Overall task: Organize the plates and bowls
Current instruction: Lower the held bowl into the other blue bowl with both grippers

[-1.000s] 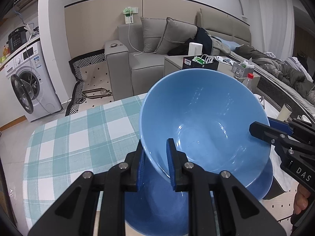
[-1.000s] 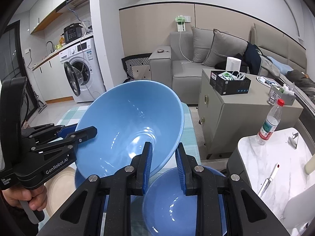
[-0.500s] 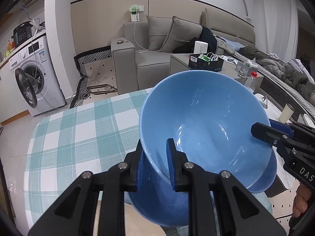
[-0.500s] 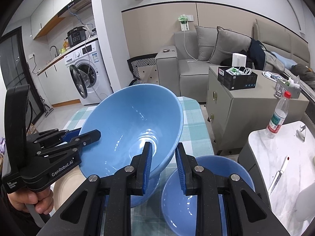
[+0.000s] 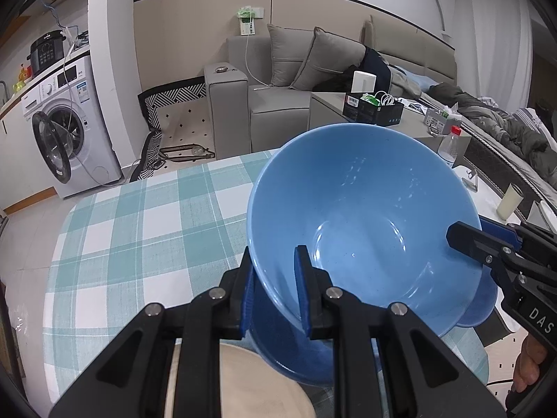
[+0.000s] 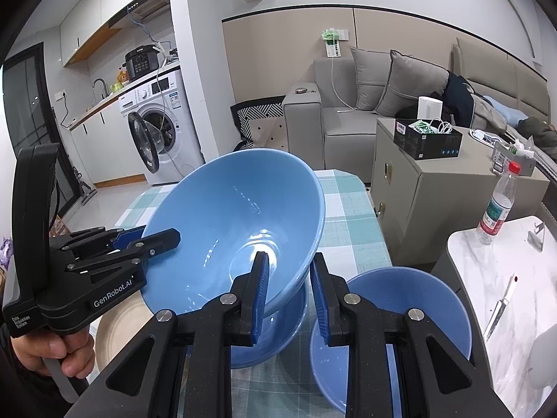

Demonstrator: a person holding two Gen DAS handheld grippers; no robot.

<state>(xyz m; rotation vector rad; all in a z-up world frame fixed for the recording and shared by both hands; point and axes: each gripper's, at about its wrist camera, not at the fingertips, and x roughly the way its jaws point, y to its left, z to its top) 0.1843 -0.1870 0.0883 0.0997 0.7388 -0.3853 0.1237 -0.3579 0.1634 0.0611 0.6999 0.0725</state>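
"GenRobot.AI" is read on L hand-held gripper (image 6: pixel 149 240); "DAS" on R hand-held gripper (image 5: pixel 466 235). Bowl (image 5: pixel 355 209) rim is pinched by both, narrow, above desk (image 5: pixel 139 216).

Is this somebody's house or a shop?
Most likely somebody's home, a small flat with the kitchen and living room in one space. A white washing machine stands under a counter, a grey fabric sofa with cushions sits behind, and a green-and-white checked tablecloth covers the table.
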